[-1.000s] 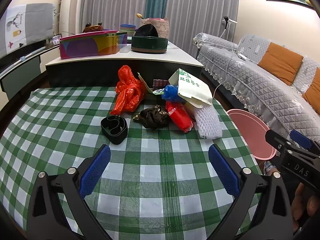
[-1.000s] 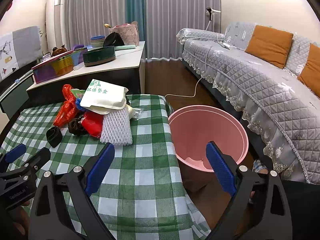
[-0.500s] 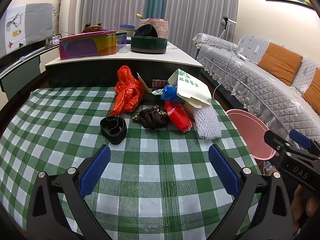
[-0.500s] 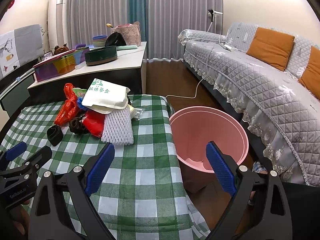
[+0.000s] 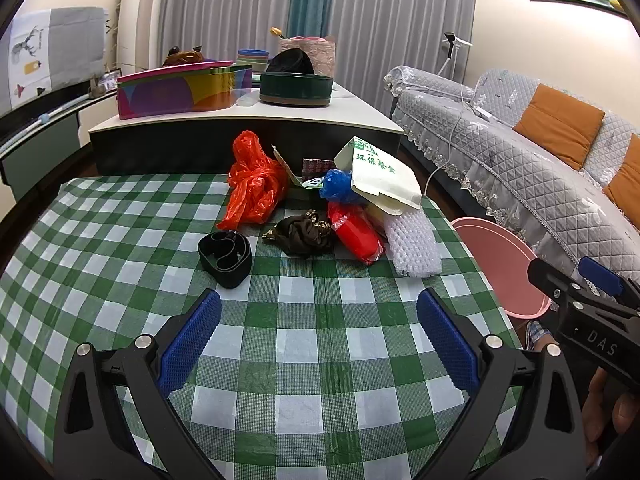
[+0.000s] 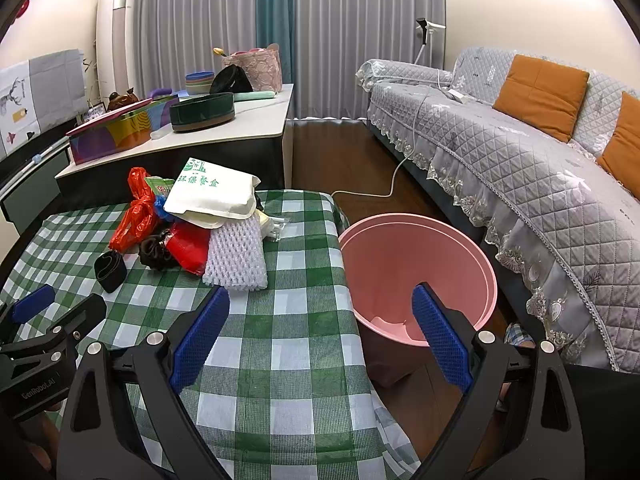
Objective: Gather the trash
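A pile of trash lies at the far side of the green checked table (image 5: 312,360): an orange plastic bag (image 5: 254,188), a black band (image 5: 225,255), a dark brown crumpled wrapper (image 5: 302,233), a red packet (image 5: 356,232), white foam netting (image 5: 412,242), a blue bag (image 5: 338,186) and a white meal box (image 5: 382,178). A pink bin (image 6: 416,272) stands on the floor right of the table. My left gripper (image 5: 318,340) is open and empty above the table, short of the pile. My right gripper (image 6: 320,334) is open and empty over the table's right edge, near the bin.
A low white-topped counter (image 5: 280,118) behind the table carries a colourful box (image 5: 180,90) and a dark green round tin (image 5: 296,88). A grey quilted sofa (image 6: 520,152) with orange cushions runs along the right. A white cable (image 6: 384,188) lies on the wooden floor.
Both grippers have drifted very slightly; the pile and bin sit a touch differently in view. Nothing was taken hold of or let go.
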{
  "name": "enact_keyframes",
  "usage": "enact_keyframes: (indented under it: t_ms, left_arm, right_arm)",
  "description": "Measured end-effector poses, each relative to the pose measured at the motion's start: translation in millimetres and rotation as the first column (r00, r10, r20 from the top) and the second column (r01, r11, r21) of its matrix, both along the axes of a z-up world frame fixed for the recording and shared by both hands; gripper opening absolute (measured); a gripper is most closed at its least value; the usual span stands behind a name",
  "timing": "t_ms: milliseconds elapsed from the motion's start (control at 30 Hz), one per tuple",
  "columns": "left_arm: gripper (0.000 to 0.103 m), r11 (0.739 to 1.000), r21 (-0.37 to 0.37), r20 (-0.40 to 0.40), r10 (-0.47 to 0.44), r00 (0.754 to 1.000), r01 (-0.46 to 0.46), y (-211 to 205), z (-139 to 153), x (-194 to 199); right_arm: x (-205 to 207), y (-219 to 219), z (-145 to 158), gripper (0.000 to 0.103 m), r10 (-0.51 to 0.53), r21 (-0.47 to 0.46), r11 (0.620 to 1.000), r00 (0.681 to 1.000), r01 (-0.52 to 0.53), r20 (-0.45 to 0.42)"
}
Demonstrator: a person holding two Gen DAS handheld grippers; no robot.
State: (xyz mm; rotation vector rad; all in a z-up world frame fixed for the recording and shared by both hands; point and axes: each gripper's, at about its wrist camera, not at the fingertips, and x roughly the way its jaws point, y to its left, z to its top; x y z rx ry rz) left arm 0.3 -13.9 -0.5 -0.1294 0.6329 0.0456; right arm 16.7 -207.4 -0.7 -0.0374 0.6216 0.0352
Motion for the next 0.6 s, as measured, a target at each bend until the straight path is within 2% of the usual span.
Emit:
enact_keyframes:
  t_ms: [600]
  left_arm:
    - [0.095, 1.0, -0.001, 0.0, 0.001, 1.0, -0.001, 0.2, 0.0, -0.3]
  right_arm:
    - [0.1, 0.9, 0.7, 0.089, 0.01, 0.007, 1.0, 1.0, -0.01, -0.002]
